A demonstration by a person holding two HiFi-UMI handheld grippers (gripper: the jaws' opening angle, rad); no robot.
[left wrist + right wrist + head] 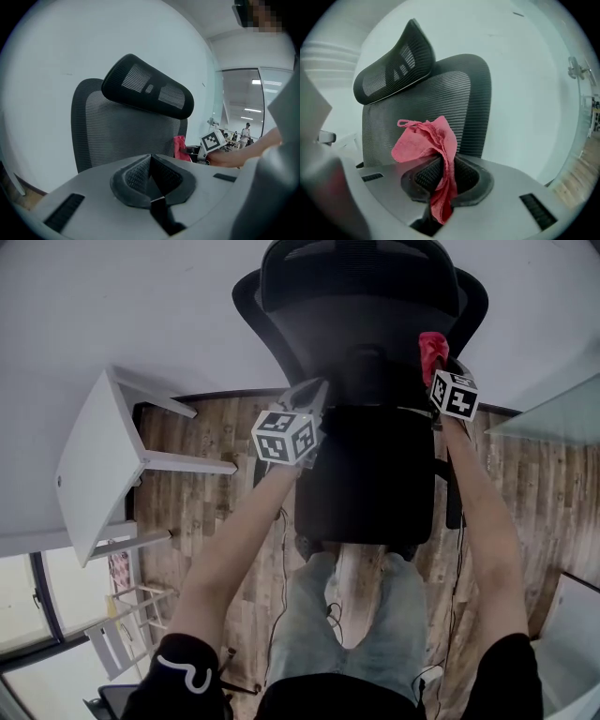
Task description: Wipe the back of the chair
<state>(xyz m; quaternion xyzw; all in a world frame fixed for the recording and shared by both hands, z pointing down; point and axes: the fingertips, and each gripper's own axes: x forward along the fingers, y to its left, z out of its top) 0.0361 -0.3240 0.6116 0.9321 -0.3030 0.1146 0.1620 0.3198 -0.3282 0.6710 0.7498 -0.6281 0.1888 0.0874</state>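
A black mesh office chair (361, 381) faces me, its backrest (122, 136) and headrest (150, 91) in front of a pale wall. My right gripper (433, 360) is shut on a red cloth (433, 150), whose bunched top stands just before the backrest (440, 101) at its right side. The red cloth (180, 148) also shows past the chair's edge in the left gripper view. My left gripper (314, 395) is shut with nothing between its pads, held at the chair's left side a short way from the mesh.
A white table (94, 460) stands to the left on the wood floor (216, 512). A glass partition (553, 413) is at the right. The chair's seat (370, 484) lies between my arms, above the person's legs (356, 634). Cables run along the floor.
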